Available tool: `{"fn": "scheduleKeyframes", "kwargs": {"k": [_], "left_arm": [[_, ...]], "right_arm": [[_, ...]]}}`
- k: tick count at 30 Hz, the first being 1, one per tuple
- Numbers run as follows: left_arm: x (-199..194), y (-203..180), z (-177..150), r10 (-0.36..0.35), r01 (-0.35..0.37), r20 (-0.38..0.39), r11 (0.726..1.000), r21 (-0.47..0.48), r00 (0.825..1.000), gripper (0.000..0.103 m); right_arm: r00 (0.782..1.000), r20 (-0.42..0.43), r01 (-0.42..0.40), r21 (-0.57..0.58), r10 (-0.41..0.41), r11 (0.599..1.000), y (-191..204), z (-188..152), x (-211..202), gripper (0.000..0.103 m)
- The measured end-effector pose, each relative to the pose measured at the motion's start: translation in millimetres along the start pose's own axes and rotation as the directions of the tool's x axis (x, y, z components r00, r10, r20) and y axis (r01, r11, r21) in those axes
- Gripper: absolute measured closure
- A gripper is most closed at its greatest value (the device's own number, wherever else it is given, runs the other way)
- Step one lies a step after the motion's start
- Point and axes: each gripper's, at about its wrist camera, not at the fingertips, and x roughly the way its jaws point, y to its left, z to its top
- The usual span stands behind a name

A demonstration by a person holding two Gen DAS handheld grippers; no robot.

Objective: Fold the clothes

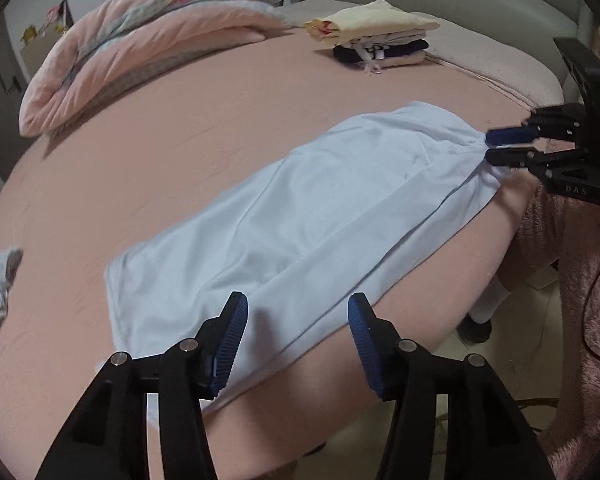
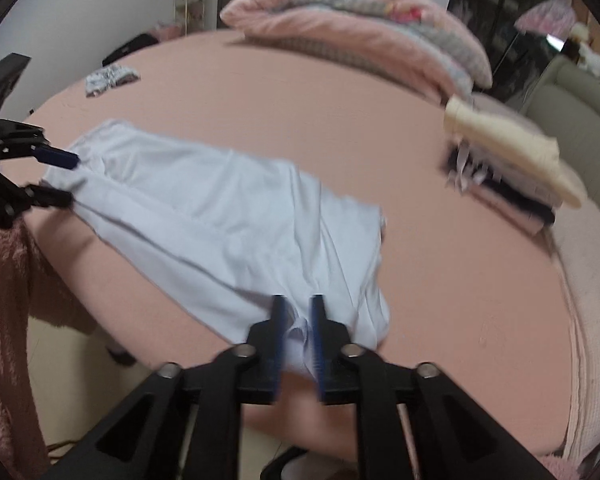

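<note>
Left gripper (image 1: pixel 296 344) sits at lower centre of its own view, jaws wide apart, tilted downward; right gripper (image 2: pixel 298 344), lower centre of its view, has jaws narrowly parted, cloth bunched between them.

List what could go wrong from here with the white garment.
1. Cloth sits bunched between the right gripper's fingers; pulling away could drag the garment and rumple it.
2. The garment's near side hangs over the bed edge, so it might slide off.
</note>
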Motion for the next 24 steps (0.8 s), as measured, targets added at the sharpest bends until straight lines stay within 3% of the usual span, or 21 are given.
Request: {"fn": "scheduleKeyframes", "kwargs": {"k": [1,5,9,10,11,12,16,24], "left_arm": [[4,-5,4,-0.014,0.014,0.002,1.000,0.005,1.000,0.054],[23,-23,18,-0.037,0.037,-0.015,0.998,0.042,0.999,0.054],[43,-31,25,-0.067,0.068,-0.050,0.997,0.021,0.997,0.057],[44,-30,25,-0.072,0.072,-0.041,0.997,0.009,0.997,0.078],[44,-28,25,-0.074,0.074,-0.029,0.997,-0.013,0.997,0.091],[43,-25,26,-0.076,0.075,-0.017,0.996,-0.038,0.997,0.096],[26,-18,28,-0.087,0.090,0.047,0.993,-0.081,0.995,0.099],[16,-21,21,-0.105,0.106,0.032,0.994,-0.016,0.994,0.099]], "right_arm": [[1.000,-0.003,-0.005,-0.002,0.005,1.000,0,1,4,0.060],[1.000,-0.031,-0.006,-0.018,0.005,1.000,0,5,20,0.060],[1.000,-0.030,-0.001,-0.034,0.000,0.999,-2,7,29,0.060],[1.000,-0.030,-0.002,-0.034,0.001,0.999,-2,7,30,0.070],[1.000,-0.029,-0.010,-0.033,0.009,0.999,-4,8,31,0.096],[0.999,-0.027,-0.035,-0.022,0.035,0.999,-7,9,30,0.098],[0.993,0.009,-0.115,0.055,0.115,0.992,-19,10,19,0.098],[0.995,0.012,-0.098,0.057,0.098,0.993,-18,4,4,0.099]]}}
